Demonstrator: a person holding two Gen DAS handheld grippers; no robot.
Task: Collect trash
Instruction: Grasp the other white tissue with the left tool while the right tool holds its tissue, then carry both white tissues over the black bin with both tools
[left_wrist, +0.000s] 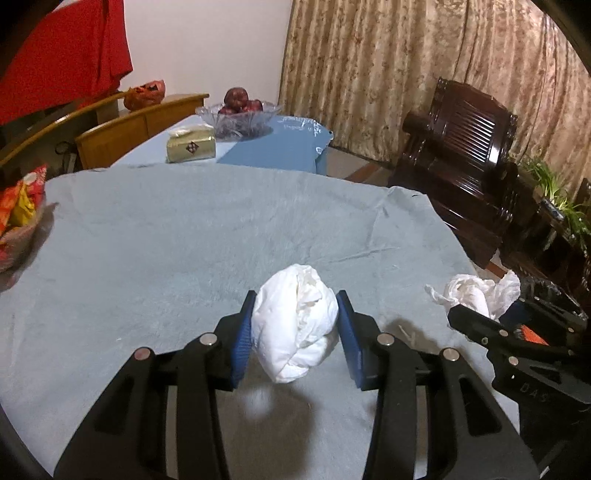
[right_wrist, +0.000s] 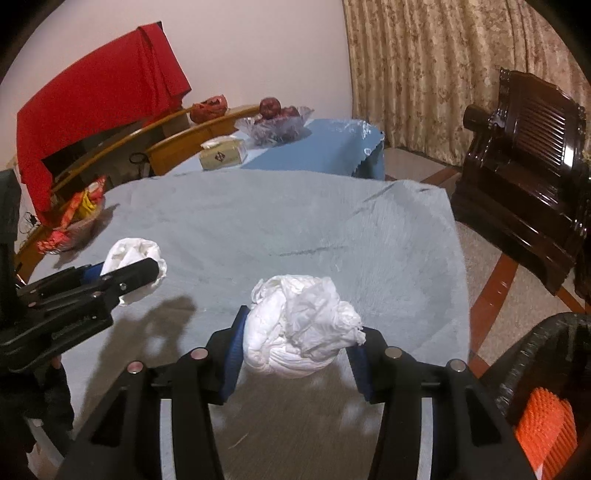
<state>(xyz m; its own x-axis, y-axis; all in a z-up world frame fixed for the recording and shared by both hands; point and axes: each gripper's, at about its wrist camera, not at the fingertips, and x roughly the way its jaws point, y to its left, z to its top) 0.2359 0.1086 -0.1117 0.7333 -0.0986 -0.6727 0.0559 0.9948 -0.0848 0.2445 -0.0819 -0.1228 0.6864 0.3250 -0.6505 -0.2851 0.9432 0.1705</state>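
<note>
A crumpled white tissue wad (left_wrist: 295, 325) sits pinched between the blue pads (left_wrist: 242, 343) of the left gripper (left_wrist: 295, 332), lifted above the pale blue tablecloth (left_wrist: 184, 240). In the right wrist view, a second crumpled white tissue wad (right_wrist: 299, 332) is clamped between the right gripper's (right_wrist: 295, 354) fingers, above the same cloth, near a black-lined bin (right_wrist: 546, 354).

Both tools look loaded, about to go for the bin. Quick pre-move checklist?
1. Left tool shut on a tissue wad: ok, pads press both sides.
2. Right tool shut on the second tissue wad: ok.
3. Both wads clear of the grey cloth: ok, shadows lie beneath them.
4. Loose bits hanging that could drop: cannot tell.
5. Bin in sight: ok, black-lined rim at lower right of the right view.
6. More trash left on the table: cannot tell, near edge hidden behind the tools.
</note>
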